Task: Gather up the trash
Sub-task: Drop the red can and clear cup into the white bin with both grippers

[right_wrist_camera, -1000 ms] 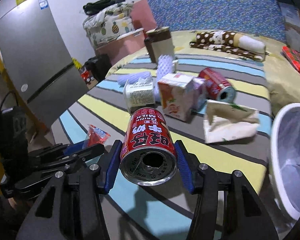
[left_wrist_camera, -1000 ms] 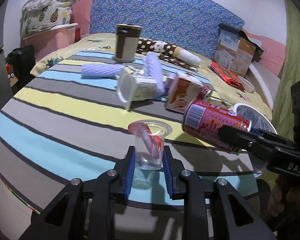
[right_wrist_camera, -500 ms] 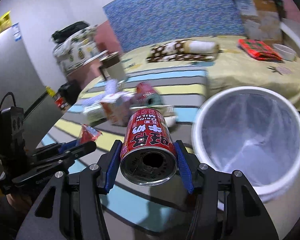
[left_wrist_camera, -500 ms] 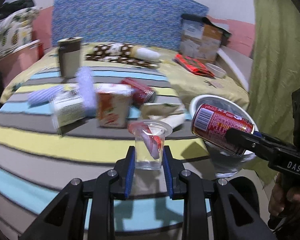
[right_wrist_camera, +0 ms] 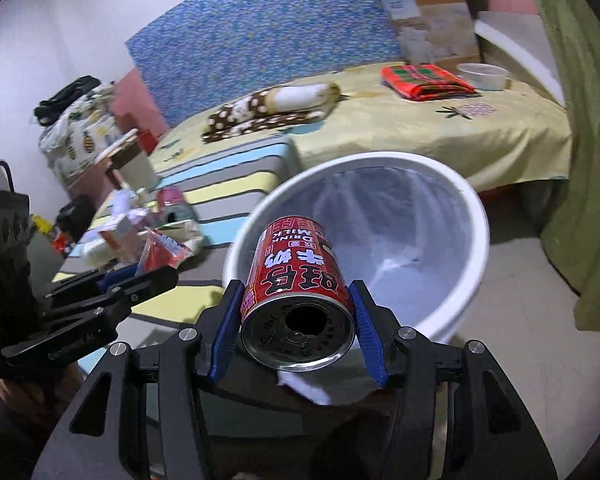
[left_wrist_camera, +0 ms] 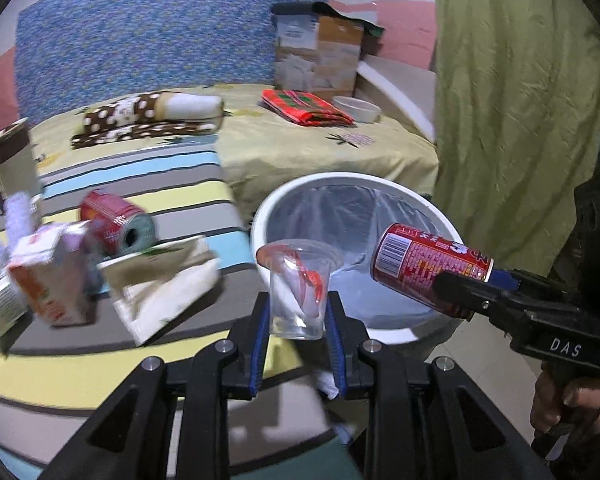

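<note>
Our right gripper (right_wrist_camera: pixel 296 312) pinches the red milk can (right_wrist_camera: pixel 298 300) across its sides, long axis along the fingers, open top toward the camera, base aimed at the white bin (right_wrist_camera: pixel 476 216). Our left gripper (left_wrist_camera: pixel 298 312) clamps an upright clear cup (left_wrist_camera: pixel 298 292) at the bin's rim.

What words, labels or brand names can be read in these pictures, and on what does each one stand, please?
"DAS": body of the right gripper.
"DRINK MILK": red can in the right gripper's jaws, seen upside down, above large Chinese characters.
Barcode on the same can: digits too small to read.
Lettering on the left gripper: too blurred.
Print on the cartons on the bed: too blurred.
</note>
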